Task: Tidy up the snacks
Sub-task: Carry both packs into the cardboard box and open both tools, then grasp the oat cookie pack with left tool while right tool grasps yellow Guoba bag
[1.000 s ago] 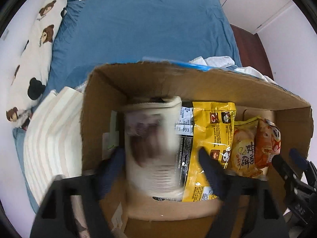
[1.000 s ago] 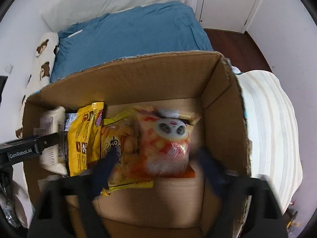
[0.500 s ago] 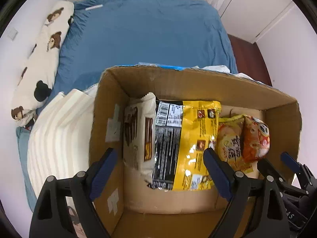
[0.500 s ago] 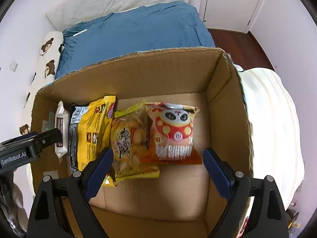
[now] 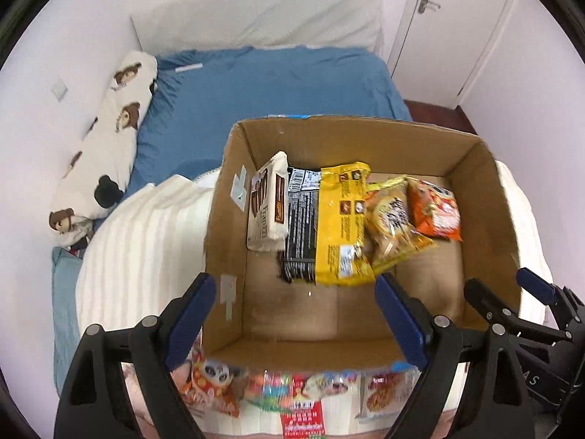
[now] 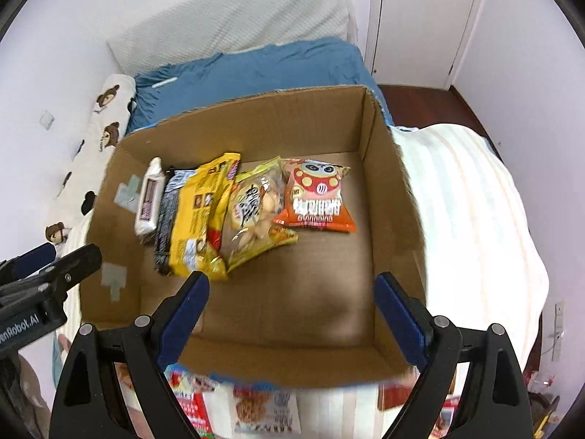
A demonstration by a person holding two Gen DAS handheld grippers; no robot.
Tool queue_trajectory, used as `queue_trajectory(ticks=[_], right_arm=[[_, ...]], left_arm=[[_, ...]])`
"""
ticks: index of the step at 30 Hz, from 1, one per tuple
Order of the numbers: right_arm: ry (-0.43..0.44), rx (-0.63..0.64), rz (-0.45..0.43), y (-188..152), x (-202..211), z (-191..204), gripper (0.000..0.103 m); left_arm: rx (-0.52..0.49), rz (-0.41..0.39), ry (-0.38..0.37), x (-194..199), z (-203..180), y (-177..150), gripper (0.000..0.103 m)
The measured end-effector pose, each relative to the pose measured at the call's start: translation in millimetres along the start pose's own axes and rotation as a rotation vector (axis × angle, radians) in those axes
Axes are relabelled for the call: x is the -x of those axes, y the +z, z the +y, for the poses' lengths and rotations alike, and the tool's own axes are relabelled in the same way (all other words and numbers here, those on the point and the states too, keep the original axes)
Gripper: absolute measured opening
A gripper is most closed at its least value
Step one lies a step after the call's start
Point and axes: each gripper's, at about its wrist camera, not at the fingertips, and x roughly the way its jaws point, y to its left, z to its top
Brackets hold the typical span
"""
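Bedroom with white walls and a door (image 6: 413, 22) at the back; blue bedsheet (image 5: 263, 87) across the mattress, bear-print pillow (image 5: 106, 139) along the wall side, cream striped blanket (image 6: 471, 226) under and around an open cardboard box (image 6: 387, 190). Inside the box, five packets in an overlapping row against the left half: white biscuit pack (image 5: 267, 205) nearest the left wall, then black packet (image 5: 301, 219), yellow bag (image 5: 342, 219), pale-yellow cracker bag (image 6: 256, 205), and orange panda bag (image 6: 316, 197) ending the row; right half of the floor bare. Left gripper (image 5: 296, 314) over the near left corner, jaws spread wide, holding nothing; right gripper (image 6: 289, 314) over the near wall, likewise spread wide and empty. Step in hand, by judgement: fetching the next packet from the loose snacks (image 5: 285, 387) just outside the near wall. Best done by descending with jaws kept wide, closing across a packet's narrow width near a sealed edge, not the puffed middle, lifting clear of the rim, and setting it beside the orange panda bag to continue the row. Left wrist view only: a second panda packet (image 5: 212, 376) among the loose snacks. Right wrist view only: the bare right side of the box floor.
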Motion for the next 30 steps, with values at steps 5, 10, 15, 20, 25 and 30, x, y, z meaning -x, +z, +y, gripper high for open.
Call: queue_trajectory(ticks=[5,10,15,20,25,30], right_arm=[[0.02,0.011,-0.077,-32,46,3,0.094],[0.047,0.009,-0.122,-63,86,4,0.094],[0.082,0.003,-0.157,-92,119,4,0.094],[0.128,-0.046,-0.159,-123,136,-7,0.094],[0.161,-0.169,-0.079,-160,122,-43,0.094],[0.096,-0.375,0.036,-203,84,-117,0.094]], left_arm=[[-0.015,-0.08,0.01,40,-2,-29,0.089],[-0.026,-0.134,0.021,72,2,-59,0.089],[-0.003,-0.153,0.012,94,10,-90,0.089],[0.022,-0.152,0.003,103,12,-120,0.089],[0.029,-0.102,-0.021,92,3,-150,0.089],[-0.025,-0.009,-0.007,58,-23,-170,0.089]])
